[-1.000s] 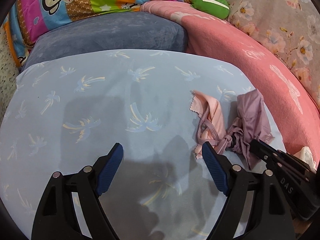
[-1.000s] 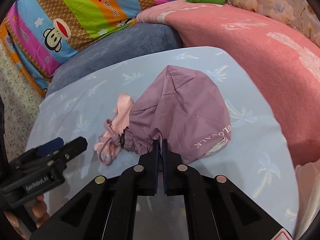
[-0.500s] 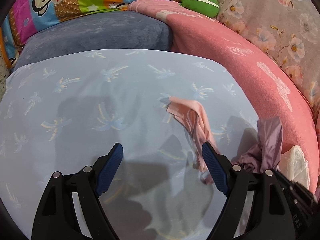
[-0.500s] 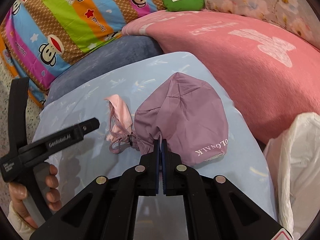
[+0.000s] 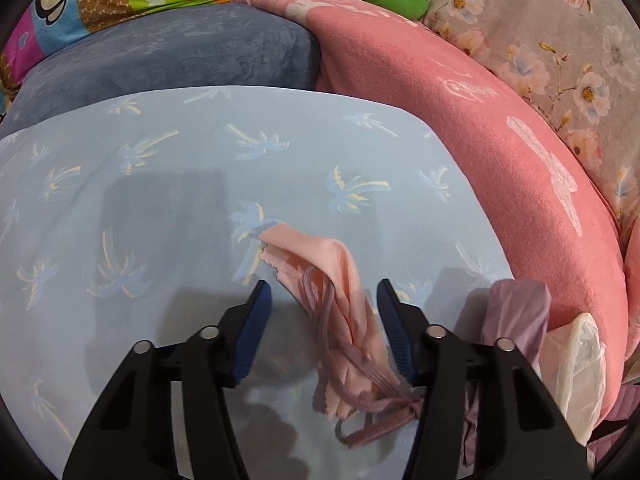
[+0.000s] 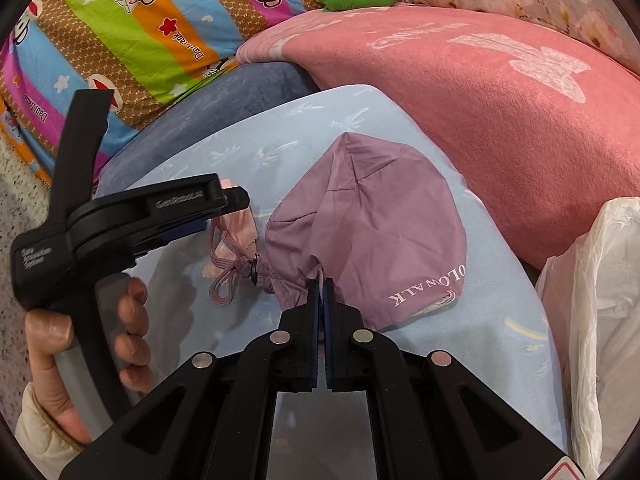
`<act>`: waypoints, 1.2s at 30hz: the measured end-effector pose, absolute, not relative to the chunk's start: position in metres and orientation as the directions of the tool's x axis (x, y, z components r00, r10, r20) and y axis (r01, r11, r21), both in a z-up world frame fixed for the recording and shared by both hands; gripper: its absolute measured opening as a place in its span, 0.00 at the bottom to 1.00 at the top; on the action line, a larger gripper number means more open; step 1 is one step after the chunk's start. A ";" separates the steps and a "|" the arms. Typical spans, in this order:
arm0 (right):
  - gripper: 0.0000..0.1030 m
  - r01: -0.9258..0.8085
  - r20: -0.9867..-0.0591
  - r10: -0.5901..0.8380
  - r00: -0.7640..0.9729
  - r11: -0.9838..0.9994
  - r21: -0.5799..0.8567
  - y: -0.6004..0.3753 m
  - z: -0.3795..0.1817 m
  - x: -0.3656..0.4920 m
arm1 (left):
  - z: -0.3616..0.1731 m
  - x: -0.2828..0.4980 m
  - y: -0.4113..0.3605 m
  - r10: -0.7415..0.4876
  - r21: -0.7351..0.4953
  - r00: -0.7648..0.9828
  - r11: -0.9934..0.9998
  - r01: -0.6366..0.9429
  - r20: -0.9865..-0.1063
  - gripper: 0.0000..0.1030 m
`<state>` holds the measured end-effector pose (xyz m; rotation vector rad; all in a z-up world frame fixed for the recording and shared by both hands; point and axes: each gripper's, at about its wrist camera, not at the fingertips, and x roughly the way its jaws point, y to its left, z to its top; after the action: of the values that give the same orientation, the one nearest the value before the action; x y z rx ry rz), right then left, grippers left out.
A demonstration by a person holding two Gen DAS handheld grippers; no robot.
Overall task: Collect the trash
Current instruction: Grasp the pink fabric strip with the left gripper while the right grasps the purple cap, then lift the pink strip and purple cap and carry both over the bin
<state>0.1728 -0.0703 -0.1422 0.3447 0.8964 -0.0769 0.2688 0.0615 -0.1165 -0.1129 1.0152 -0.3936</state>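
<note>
We have the right gripper (image 6: 322,280) clamped on the mauve drawstring fabric pouch (image 6: 372,236), at 6 o'clock on the pouch. Left gripper (image 5: 322,296) spread wide, straddling the pink crumpled cloth (image 5: 340,280) on the pale-blue palm-print sheet (image 5: 160,200).

Palm-print sheet (image 5: 168,208) under pink cloth (image 5: 340,276), pouch (image 6: 368,240)

Black gripper (image 6: 322,284), blue-padded fingers (image 5: 250,330), cream sleeve (image 6: 34,420).

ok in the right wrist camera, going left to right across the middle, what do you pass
person's hand on the left gripper → pink cloth → purple drawstring pouch, pinched by the right gripper → white plastic bag
</note>
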 end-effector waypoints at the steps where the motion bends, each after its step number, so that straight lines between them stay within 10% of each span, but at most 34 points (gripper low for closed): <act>1: 0.02 0.206 -0.778 0.081 0.623 0.943 0.263 -0.070 -0.143 0.172 | -0.117 0.269 0.060 -0.362 -0.259 0.469 0.927 0.271 -0.806 0.38; 7: 0.02 0.203 -0.787 0.091 0.611 0.942 0.267 -0.072 -0.145 0.158 | -0.116 0.267 0.072 -0.349 -0.253 0.465 0.932 0.258 -0.814 0.11; 36: 0.01 0.253 -0.672 -0.015 0.740 0.933 0.257 -0.095 -0.054 0.030 | -0.104 0.109 0.156 -0.344 -0.277 0.459 0.938 0.208 -0.819 0.11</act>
<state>0.0302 -0.0950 -0.0536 0.3461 0.7259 -0.1500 0.1093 0.1559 -0.1038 -0.1439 1.0407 -0.3413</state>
